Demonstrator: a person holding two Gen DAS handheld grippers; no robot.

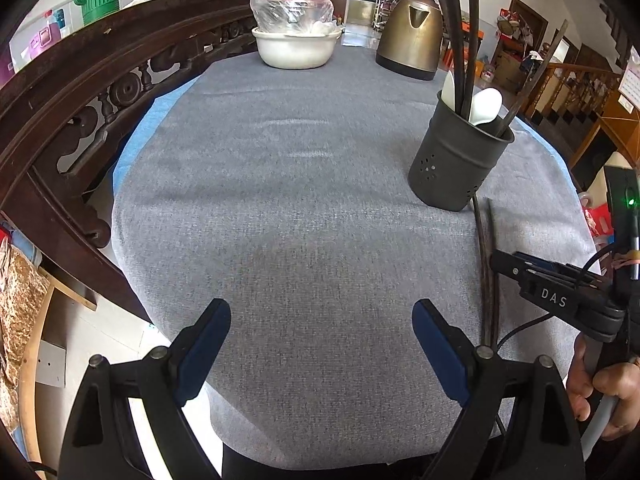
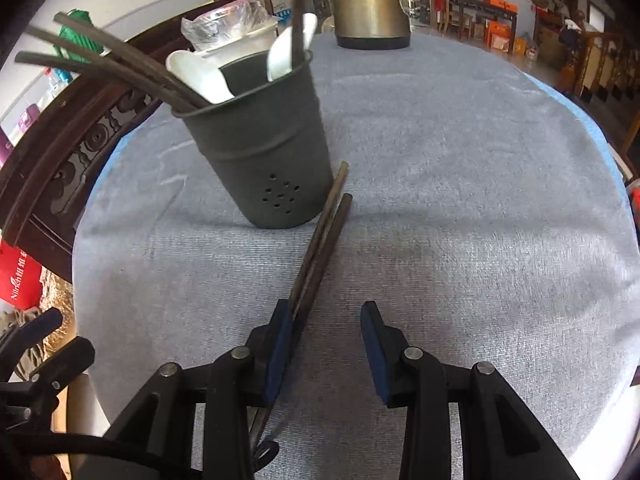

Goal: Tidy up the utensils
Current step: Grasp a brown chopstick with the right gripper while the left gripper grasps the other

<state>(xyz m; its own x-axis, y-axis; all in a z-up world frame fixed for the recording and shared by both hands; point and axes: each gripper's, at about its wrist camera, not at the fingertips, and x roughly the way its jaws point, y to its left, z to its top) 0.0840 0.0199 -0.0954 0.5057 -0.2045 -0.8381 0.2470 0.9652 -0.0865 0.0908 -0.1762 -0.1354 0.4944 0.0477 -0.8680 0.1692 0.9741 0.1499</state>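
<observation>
Grey tablecloth (image 2: 460, 200) holds chopsticks (image 2: 320, 248) beside utensil holder (image 2: 264, 152).

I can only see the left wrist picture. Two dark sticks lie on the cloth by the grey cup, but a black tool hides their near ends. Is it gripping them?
Observer: No. The right wrist view shows the right gripper open, with the chopsticks lying between its fingers, close beside one pad.
Operator: Are those near ends lifted at all?
Observer: No. From there the whole pair lies flat on the cloth, running from the holder back under the gripper.
</observation>
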